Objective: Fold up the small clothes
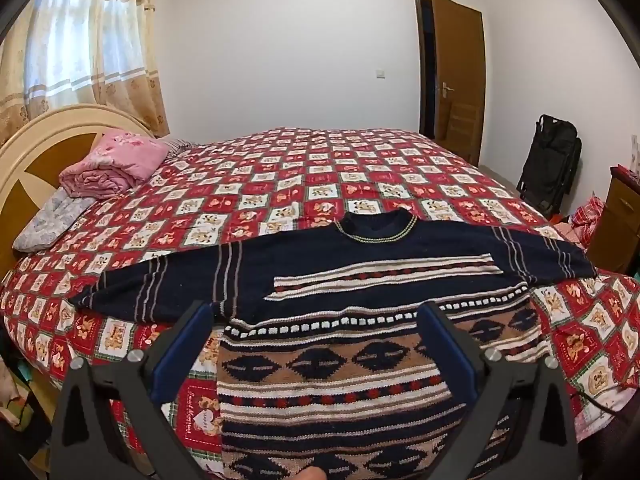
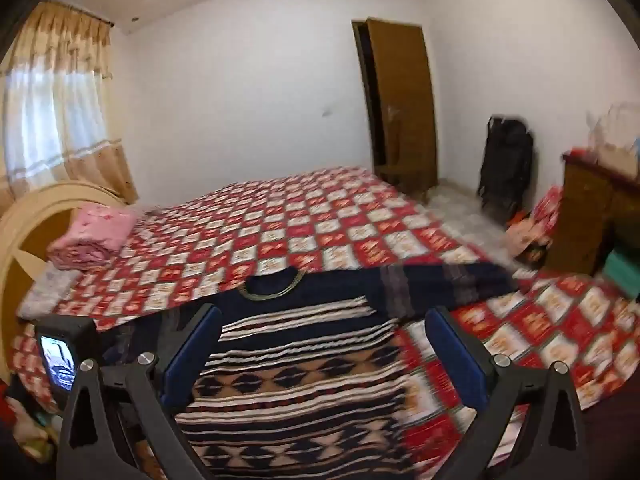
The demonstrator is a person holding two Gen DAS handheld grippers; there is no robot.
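Observation:
A dark navy knitted sweater with brown, white and red patterned bands lies flat on the bed, front up, collar away from me, both sleeves spread out sideways. My left gripper hovers open above its lower body, nothing between the blue pads. In the blurred right wrist view the sweater lies below my right gripper, which stands open and holds nothing, over the sweater's right half. The other gripper's body shows at the left edge.
The bed has a red and white checked cover and a cream headboard at the left. A folded pink blanket and a grey pillow lie near the headboard. A black bag, wooden cabinet and brown door stand on the right.

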